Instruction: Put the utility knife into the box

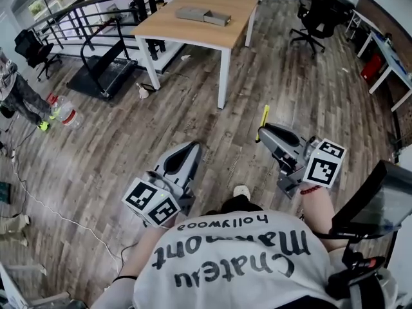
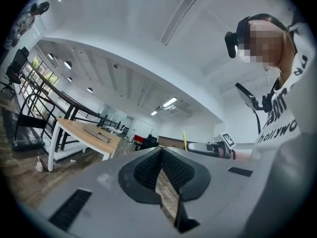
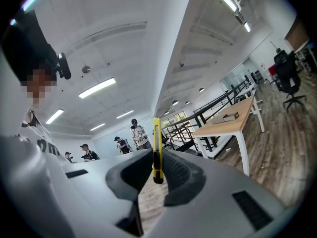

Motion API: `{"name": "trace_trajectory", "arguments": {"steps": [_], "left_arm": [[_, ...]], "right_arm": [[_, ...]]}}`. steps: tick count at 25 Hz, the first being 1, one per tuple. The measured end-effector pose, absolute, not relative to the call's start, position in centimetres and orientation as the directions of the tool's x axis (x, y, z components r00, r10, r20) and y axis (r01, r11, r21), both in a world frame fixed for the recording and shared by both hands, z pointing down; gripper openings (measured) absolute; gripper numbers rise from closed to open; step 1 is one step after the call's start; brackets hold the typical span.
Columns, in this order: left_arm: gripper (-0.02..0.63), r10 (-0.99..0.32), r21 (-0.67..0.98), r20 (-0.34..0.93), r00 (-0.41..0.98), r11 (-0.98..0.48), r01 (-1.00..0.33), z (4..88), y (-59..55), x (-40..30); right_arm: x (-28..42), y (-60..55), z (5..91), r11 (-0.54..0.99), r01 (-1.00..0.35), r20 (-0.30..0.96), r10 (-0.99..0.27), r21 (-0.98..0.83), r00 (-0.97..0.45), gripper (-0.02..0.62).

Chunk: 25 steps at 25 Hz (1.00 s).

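Note:
A yellow utility knife (image 1: 263, 118) sticks up out of my right gripper (image 1: 262, 136), which is shut on it and held in the air above the wooden floor. In the right gripper view the knife (image 3: 156, 150) stands upright between the dark pads. My left gripper (image 1: 193, 147) is shut with nothing in it; its pads (image 2: 148, 168) meet at the tip. The flat grey box (image 1: 203, 15) lies on the far wooden table (image 1: 193, 31), well ahead of both grippers. That box also shows small in the gripper views (image 2: 97, 134) (image 3: 229, 116).
A treadmill (image 1: 103, 69) and black railing (image 1: 96, 11) stand left of the table. An office chair (image 1: 314, 19) is at the back right. Bottles (image 1: 64, 116) lie on the floor at the left. Several people (image 3: 136, 133) stand far off.

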<state>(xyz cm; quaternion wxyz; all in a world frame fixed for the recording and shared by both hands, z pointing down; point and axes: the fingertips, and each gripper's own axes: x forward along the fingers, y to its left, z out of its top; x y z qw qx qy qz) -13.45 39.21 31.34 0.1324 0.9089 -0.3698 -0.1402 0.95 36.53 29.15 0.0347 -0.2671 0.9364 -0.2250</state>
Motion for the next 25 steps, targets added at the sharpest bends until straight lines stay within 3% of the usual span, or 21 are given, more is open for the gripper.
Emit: {"name": "trace_trajectory", "arguments": {"steps": [16, 25], "left_arm": [[0.008, -0.708, 0.344, -0.168, 0.686, -0.694, -0.632, 31.6, 37.0, -11.8], [0.008, -0.743, 0.4, -0.114, 0.66, -0.642, -0.654, 32.5, 31.8, -10.1]], "right_arm": [[1.8, 34.0, 29.5, 0.783, -0.467, 0.072, -0.483, -0.411, -0.873, 0.061], [4.9, 28.4, 30.6, 0.758, -0.457, 0.06, -0.488, -0.466, -0.871, 0.061]]}}
